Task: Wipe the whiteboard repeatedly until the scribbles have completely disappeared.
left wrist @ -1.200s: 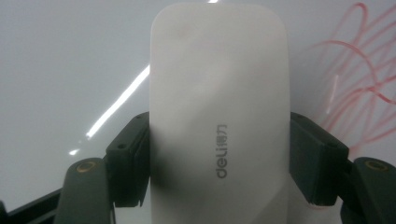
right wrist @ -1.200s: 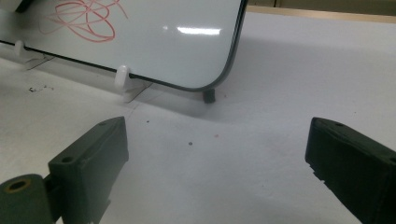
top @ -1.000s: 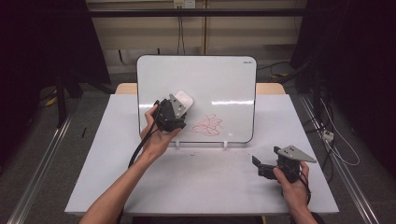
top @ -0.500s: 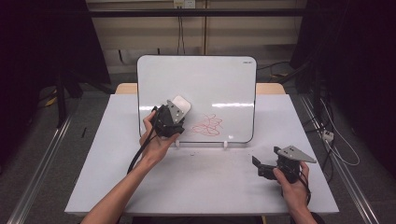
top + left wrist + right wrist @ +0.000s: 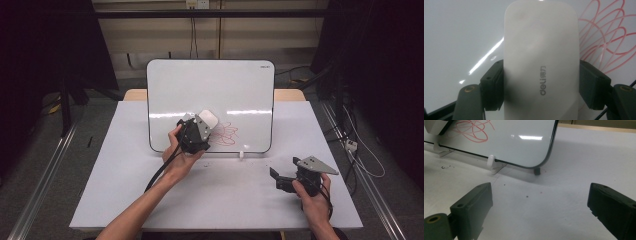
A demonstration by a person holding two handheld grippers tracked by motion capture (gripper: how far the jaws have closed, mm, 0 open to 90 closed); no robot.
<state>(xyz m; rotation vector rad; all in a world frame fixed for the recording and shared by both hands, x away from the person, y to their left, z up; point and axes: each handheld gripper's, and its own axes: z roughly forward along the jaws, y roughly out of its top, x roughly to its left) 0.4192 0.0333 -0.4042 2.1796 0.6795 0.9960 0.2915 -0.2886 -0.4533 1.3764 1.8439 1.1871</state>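
- A table (image 5: 150, 200) with a pale white top carries everything; a strip of its wooden edge shows at the back, behind the board.
- A whiteboard (image 5: 210, 90) stands upright on the tabletop near the back, leaning slightly, with a dark rim and rounded corners.
- Small white clip feet (image 5: 491, 161) hold the whiteboard's lower edge and rest on the table; a dark foot (image 5: 537, 171) sits under its corner.
- Red scribbles (image 5: 227, 134) mark the lower middle of the whiteboard.
- Tiny dark specks (image 5: 446, 166) lie scattered on the tabletop just in front of the whiteboard.
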